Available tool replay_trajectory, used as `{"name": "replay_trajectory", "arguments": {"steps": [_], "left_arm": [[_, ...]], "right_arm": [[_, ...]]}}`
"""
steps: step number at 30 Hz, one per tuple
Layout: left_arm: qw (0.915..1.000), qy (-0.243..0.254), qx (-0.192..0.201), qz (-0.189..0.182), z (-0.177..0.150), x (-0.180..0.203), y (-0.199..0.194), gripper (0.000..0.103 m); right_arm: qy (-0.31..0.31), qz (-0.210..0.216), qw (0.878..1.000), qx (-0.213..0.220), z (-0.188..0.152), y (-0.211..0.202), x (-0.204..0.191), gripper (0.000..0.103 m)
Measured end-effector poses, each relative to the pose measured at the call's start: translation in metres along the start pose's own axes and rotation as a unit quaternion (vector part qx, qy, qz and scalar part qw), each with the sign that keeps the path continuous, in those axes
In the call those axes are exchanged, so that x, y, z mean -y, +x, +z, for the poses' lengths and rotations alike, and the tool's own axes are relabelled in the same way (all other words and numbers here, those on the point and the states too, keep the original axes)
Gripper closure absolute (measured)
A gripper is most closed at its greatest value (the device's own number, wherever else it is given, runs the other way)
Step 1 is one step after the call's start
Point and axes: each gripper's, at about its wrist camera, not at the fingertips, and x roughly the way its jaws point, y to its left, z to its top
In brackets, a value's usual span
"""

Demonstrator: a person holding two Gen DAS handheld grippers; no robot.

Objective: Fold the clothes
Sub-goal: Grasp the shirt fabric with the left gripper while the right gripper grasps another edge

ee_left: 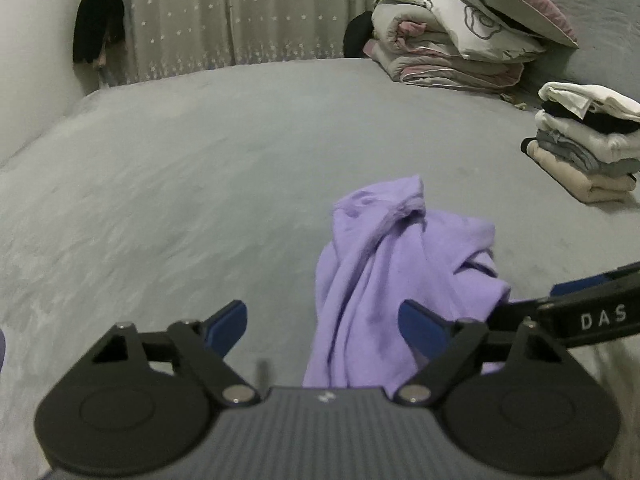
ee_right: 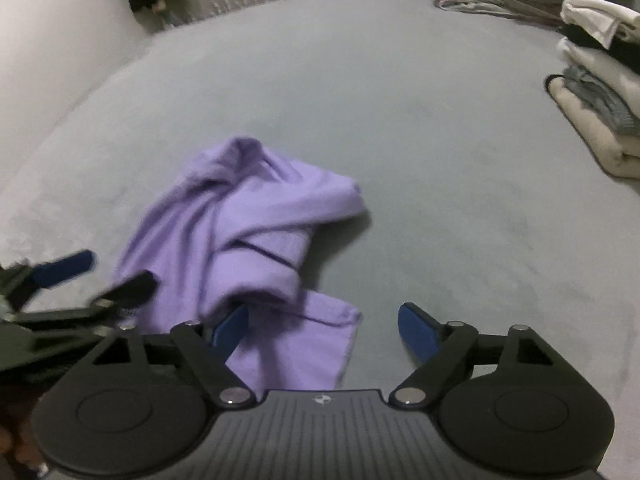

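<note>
Left gripper [ee_left: 323, 330] spread wide, nothing between pads. Right gripper [ee_right: 323, 330] likewise wide, empty; its left blue fingertip [ee_right: 230, 326] sits over near hem of purple garment [ee_right: 240, 232], whether touching cannot tell.

Garment lies crumpled on grey bed [ee_left: 200, 152], long axis running from near edge away toward far side. From left gripper, cloth lies ahead and to right; from right gripper, ahead and to left. So heap sits between both tools, near hem closest to right one. Folded stack [ee_left: 588, 140] well apart, far right.

Judgement: flattening comes first, each gripper taking own side.
</note>
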Motion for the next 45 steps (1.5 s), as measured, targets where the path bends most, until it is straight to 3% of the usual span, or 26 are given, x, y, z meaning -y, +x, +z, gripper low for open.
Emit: {"name": "replay_trajectory", "arguments": {"steps": [10, 15, 17, 23, 30, 36, 45], "left_arm": [[0.9998, -0.012, -0.008, -0.014, -0.003, 0.002, 0.003, 0.050], [0.9992, -0.031, -0.003, -0.026, -0.006, -0.005, -0.007, 0.086], [0.9984, -0.049, 0.000, -0.027, -0.006, -0.010, -0.011, 0.090], [0.9946, -0.097, 0.035, -0.012, -0.011, -0.027, -0.035, 0.092], [0.9863, -0.159, 0.043, 0.004, -0.022, -0.060, -0.061, 0.092], [0.9879, -0.150, 0.019, -0.034, -0.039, -0.072, -0.077, 0.092], [0.9921, -0.083, -0.051, -0.079, -0.070, -0.060, -0.078, 0.092]], "right_arm": [[0.034, 0.014, 0.999, -0.002, -0.002, 0.004, 0.007, 0.029], [0.040, 0.013, 0.999, 0.007, -0.005, 0.003, 0.010, 0.035], [0.042, 0.016, 0.999, 0.011, -0.005, 0.004, 0.010, 0.042], [0.050, 0.032, 0.998, 0.017, -0.006, 0.002, 0.012, 0.050], [0.049, 0.042, 0.998, 0.024, -0.007, -0.002, 0.011, 0.051], [0.053, 0.047, 0.997, 0.025, -0.005, 0.002, 0.015, 0.050], [0.048, 0.053, 0.997, 0.025, -0.003, 0.004, 0.015, 0.050]]}}
